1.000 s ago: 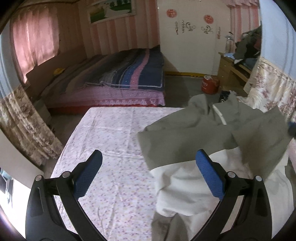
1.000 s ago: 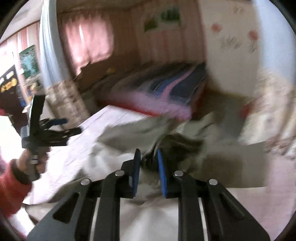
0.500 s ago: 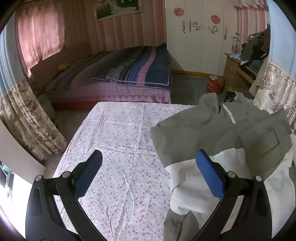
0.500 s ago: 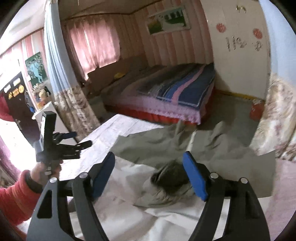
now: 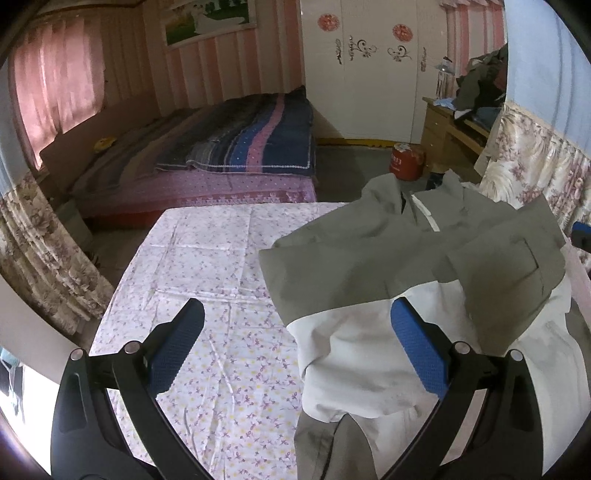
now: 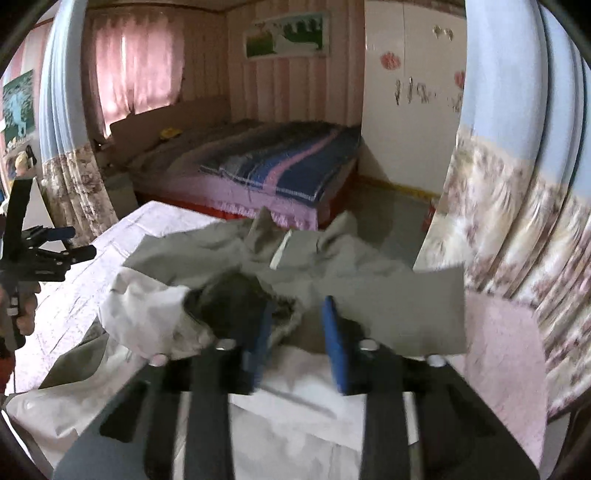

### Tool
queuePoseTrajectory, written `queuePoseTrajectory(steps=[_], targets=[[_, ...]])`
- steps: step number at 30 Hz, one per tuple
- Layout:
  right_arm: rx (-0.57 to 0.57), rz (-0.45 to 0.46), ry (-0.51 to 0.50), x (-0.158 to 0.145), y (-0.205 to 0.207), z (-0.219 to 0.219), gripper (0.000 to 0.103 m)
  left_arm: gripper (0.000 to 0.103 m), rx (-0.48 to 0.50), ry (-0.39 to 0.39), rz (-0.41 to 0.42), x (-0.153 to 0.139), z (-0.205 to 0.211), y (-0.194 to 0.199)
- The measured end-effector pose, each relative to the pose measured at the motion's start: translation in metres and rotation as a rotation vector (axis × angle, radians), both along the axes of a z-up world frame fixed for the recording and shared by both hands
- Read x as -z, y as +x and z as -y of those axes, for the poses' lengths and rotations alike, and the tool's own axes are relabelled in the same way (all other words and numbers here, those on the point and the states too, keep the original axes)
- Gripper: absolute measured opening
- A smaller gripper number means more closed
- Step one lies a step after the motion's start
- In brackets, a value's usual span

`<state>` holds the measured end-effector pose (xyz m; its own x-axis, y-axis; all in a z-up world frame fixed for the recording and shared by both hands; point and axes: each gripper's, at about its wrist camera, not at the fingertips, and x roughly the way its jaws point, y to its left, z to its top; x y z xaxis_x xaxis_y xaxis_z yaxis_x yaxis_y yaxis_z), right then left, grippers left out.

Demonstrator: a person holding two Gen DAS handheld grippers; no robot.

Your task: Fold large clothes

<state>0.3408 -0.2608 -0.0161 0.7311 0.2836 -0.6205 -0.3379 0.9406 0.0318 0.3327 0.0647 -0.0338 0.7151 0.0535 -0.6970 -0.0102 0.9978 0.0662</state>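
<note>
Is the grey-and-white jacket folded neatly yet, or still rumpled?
Still rumpled: the jacket lies bunched on the floral sheet, one sleeve flopped across its white lining.

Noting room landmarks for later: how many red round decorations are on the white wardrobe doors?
2. The left red decoration sits high on the white wardrobe; the right red decoration is beside it, slightly lower. Others may lie above the frame's edge.

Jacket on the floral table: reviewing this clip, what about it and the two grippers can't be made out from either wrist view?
- Jacket, left wrist view: its near hem is cut off by the bottom edge and covered by a finger of the left gripper.
- Right wrist view: motion blur smears the right gripper, so any contact with the dark fur-trimmed hood is unclear.
- The table under the jacket is hidden.
</note>
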Motion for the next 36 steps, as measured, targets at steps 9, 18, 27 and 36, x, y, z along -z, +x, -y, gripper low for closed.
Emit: queuePoseTrajectory(steps=[9,18,27,36], targets=[[-0.084,-0.055,0.001,0.027,0.017,-0.037,0.025,0.1,0.014,0.008,-0.013,0.017,-0.016,0.007],[-0.253,-0.14,0.092,0.041,0.044,-0.1,0.028,0.1,0.04,0.076,-0.023,0.029,-0.013,-0.001],[-0.178,0.048,0.134,-0.037,0.012,-0.039,0.075,0.1,0.09,0.061,0.0,0.011,0.012,-0.005],[0.132,0.07,-0.085,0.017,-0.001,0.035,0.078,0.1,0.22,0.067,-0.021,0.02,0.088,0.004]])
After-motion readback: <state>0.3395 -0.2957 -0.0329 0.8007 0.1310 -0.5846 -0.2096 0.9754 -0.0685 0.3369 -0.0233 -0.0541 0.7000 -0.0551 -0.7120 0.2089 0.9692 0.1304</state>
